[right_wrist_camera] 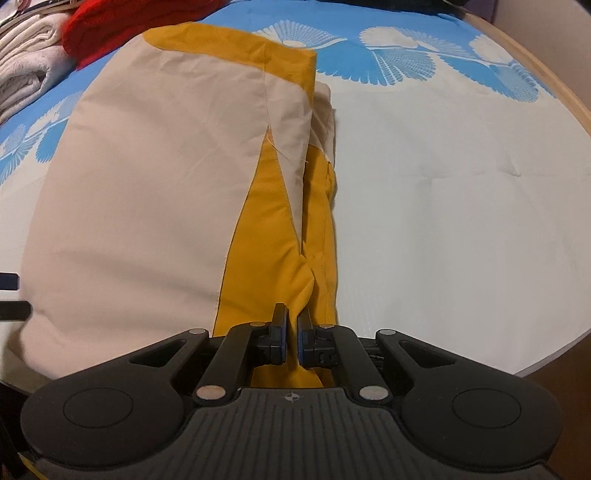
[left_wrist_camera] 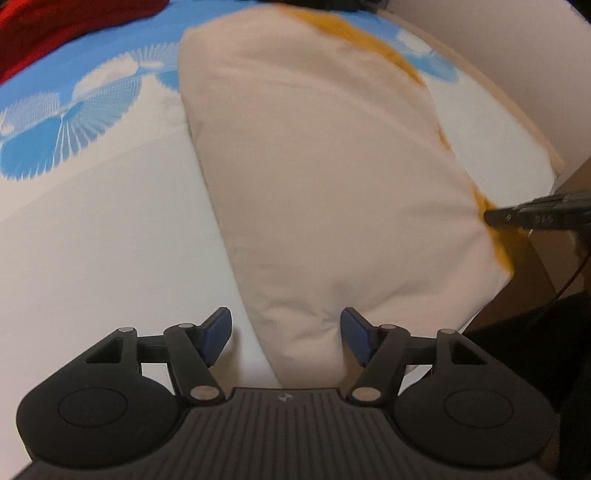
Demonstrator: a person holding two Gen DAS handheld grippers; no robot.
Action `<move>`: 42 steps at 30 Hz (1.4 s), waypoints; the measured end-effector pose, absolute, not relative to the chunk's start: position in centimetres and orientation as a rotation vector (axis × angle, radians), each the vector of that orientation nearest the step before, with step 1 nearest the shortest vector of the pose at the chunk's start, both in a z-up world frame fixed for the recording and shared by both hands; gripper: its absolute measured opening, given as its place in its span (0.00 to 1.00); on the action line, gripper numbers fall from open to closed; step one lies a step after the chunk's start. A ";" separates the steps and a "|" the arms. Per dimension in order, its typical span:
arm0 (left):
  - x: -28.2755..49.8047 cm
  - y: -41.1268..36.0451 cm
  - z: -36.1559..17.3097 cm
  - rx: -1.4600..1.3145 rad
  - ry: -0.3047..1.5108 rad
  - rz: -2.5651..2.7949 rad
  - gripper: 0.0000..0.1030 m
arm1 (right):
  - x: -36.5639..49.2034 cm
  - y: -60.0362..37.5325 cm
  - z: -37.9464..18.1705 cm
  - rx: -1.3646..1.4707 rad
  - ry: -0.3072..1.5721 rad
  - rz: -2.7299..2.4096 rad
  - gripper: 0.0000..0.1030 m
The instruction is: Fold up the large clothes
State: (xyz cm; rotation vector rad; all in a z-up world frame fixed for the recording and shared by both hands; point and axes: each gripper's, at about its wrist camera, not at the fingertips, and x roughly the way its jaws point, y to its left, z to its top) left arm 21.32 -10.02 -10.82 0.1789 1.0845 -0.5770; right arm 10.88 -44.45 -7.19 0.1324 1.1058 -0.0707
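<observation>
The garment (right_wrist_camera: 147, 192), cream with mustard panels, lies part-folded on the bed (right_wrist_camera: 461, 206), stretching straight ahead of both claws. It looks thin, light and limp: it should drape and slide on the smooth sheet rather than hold a crease, so corners and hems look like the best places to grip.

The right claw (right_wrist_camera: 291, 338) is clamped on a bunched mustard edge at the near end, cloth puckering just ahead of its pads. The left claw (left_wrist_camera: 286, 338) has its fingers spread apart, with the cream near edge lying between them but not gripped; its blue pads (left_wrist_camera: 216, 334) stand clear of the cloth on the left side.

Right of the right claw the bed is bare as far as its rim, giving room to swing a fold. Far ahead and left of it sit a red cloth (right_wrist_camera: 99, 29) and a stack of pale linen (right_wrist_camera: 26, 74). The bed's near edge is close under both claws.
</observation>
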 end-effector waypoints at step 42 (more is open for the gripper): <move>34.7 -5.7 -14.9 -0.564 1.198 -0.491 0.93 | 18.2 -49.9 -10.3 0.619 1.041 -0.035 0.70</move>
